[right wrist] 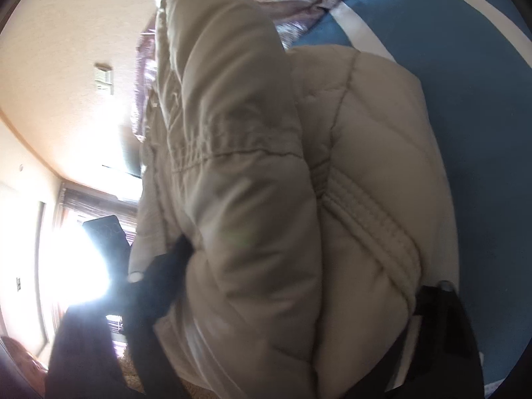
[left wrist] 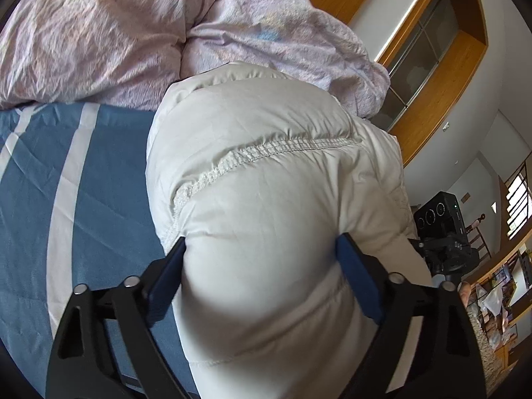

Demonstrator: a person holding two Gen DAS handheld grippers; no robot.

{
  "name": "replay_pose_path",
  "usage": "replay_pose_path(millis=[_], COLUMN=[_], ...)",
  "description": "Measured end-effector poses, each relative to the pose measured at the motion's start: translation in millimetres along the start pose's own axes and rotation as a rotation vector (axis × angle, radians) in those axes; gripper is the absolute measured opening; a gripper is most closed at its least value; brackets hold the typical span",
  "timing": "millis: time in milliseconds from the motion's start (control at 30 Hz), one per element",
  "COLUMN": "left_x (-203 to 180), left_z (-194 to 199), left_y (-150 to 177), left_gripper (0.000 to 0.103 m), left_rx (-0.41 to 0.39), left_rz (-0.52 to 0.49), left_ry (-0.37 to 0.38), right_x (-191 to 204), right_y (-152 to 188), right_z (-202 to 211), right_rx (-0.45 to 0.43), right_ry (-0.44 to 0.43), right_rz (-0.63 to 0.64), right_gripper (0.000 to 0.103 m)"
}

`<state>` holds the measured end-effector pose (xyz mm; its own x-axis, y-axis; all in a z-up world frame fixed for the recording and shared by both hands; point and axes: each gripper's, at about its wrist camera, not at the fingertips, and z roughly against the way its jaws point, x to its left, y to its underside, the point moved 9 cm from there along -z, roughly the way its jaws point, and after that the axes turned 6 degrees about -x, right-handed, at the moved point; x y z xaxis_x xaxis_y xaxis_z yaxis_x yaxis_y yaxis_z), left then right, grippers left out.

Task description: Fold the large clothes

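A puffy off-white quilted jacket (left wrist: 266, 166) lies bunched on a blue bed sheet with white stripes (left wrist: 83, 183). My left gripper (left wrist: 262, 249) has its blue pads (left wrist: 169, 272) pressed into both sides of a thick fold of the jacket, which bulges between them. In the right wrist view the jacket (right wrist: 232, 133) looks beige in the backlight, with a padded part doubled over on top. My right gripper (right wrist: 306, 266) clasps this bundle. Its left finger (right wrist: 176, 259) digs into the fabric, and the right finger (right wrist: 435, 302) is mostly hidden behind the jacket.
A crumpled pink duvet (left wrist: 116, 33) is piled at the far side of the bed, also visible in the right wrist view (right wrist: 292, 0). A black camera on a stand (left wrist: 442, 226) is beside the bed. A wood-framed window (left wrist: 432, 66) lies beyond, and a bright window (right wrist: 76, 266) glares.
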<state>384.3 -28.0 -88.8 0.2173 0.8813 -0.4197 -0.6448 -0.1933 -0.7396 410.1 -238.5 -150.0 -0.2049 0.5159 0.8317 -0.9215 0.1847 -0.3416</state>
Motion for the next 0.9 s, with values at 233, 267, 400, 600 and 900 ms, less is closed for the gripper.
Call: replay_pose_path(millis=[233, 267, 400, 600, 900], left_x=[6.0, 9.5, 32.3, 85.3, 145.5], left_z=[17.6, 20.5, 35.2, 71.5, 99.3], left_y=[-13.3, -16.0, -31.0, -54.7, -59.4], left_gripper=[0.069, 0.069, 0.066, 0.065, 0.065], left_rx=[-0.039, -0.049, -0.094, -0.177, -0.227], left_rz=[-0.015, -0.013, 0.010, 0.053, 0.125], left_ry=[-0.002, -0.009, -0.047, -0.166, -0.275], right_x=[22.3, 25.0, 53.8, 96.1, 132.9], right_y=[-6.0, -7.5, -19.7, -42.0, -54.2], right_z=[-3.8, -6.2, -32.7, -95.1, -156.5], right_rx=[-0.035, -0.032, -0.017, 0.032, 0.043], right_ry=[-0.017, -0.015, -0.006, 0.010, 0.069], right_rz=[0.060, 0.070, 0.111, 0.211, 0.328], right_gripper=[0.064, 0.063, 0.062, 0.061, 0.061])
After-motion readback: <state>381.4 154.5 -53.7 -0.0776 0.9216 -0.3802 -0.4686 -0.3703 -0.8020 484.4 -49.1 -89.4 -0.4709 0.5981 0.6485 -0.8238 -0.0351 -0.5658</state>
